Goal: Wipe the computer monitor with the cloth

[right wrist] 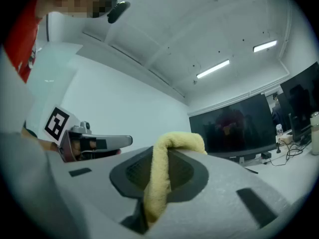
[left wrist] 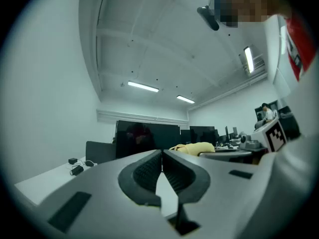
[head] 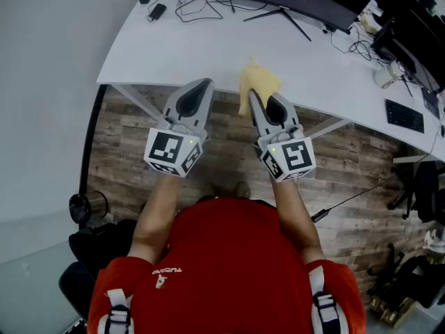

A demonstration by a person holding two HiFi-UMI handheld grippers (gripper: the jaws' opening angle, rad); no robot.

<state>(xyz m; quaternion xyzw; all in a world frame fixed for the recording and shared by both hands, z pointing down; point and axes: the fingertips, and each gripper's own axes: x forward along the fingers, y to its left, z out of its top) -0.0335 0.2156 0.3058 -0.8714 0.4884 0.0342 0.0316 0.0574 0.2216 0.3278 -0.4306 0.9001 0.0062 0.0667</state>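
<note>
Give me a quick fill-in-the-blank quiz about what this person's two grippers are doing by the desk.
The right gripper clamps a ____ cloth between its fingers.
The left gripper has its fingers shut together, holding ____.
The dark monitor stands on a ____ desk.
Missing words: yellow; nothing; white.
</note>
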